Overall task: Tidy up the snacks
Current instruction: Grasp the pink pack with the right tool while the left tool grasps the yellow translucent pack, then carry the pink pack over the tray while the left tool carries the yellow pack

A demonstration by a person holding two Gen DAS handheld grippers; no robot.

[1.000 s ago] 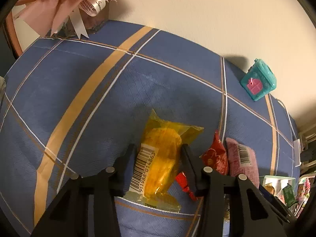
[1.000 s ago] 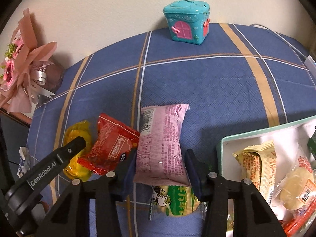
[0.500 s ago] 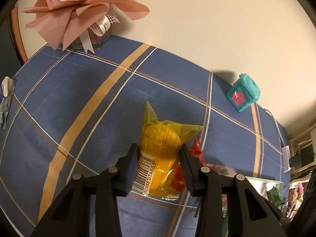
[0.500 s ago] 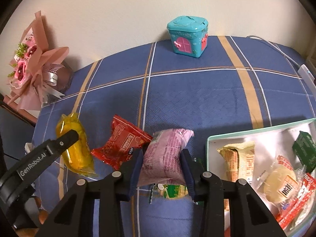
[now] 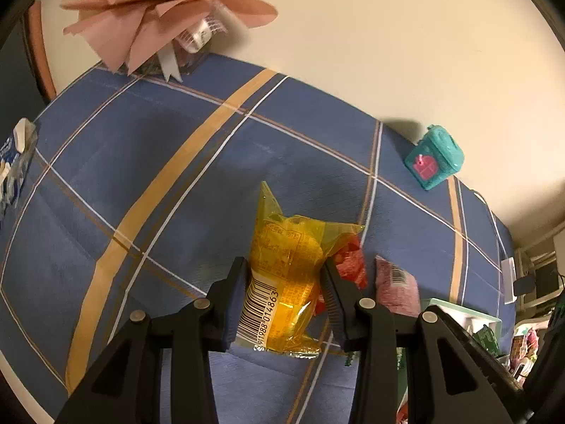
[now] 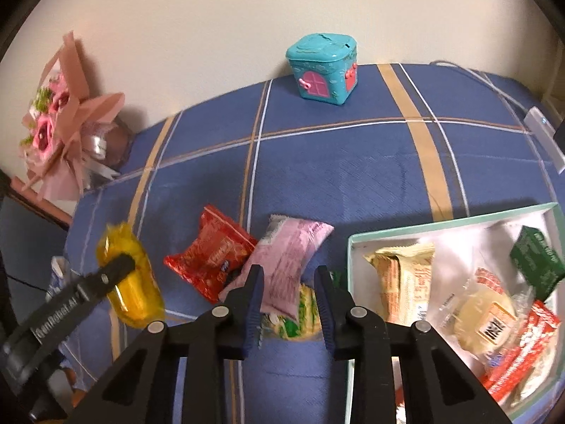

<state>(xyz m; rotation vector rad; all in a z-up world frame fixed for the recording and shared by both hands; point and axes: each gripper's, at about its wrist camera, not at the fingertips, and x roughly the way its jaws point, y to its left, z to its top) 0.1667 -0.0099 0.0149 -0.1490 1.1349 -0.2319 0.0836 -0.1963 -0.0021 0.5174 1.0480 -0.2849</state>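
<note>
Snacks held: yellow packet (image 5: 282, 282) was pinched between the fingers of the left gripper (image 5: 284, 279); pink packet (image 6: 286, 265) was clamped by its near end in the right gripper (image 6: 287, 282), its far end tilting away to the right.
Writing on yellow packet: a barcode sat on its near part, with digits that looked like 988 014863; the small print farther up was unreadable.
Writing on left gripper: white lettering on one finger (image 6: 81, 293) in the right wrist view, too blurred to read surely.
Under right gripper: a green and white packet (image 6: 300, 318) lay on the tablecloth (image 6: 317, 169) beneath the pink packet's near end.
Left of right gripper: a red packet (image 6: 210, 258) lay touching the pink packet, its print too blurred to read.
Right of right gripper: a box with mint-green rim (image 6: 441, 224) held a beige wrapped bar (image 6: 406, 282), a round pale cake in clear wrap (image 6: 483, 314) with a black label, a dark green packet (image 6: 536, 261) and a red packet at its near corner.
Far, ahead of both grippers: a teal toy house (image 6: 325, 67) with a pink door stood by the wall.
Far left: a pink bouquet (image 6: 60, 130) stood at the table's edge.
</note>
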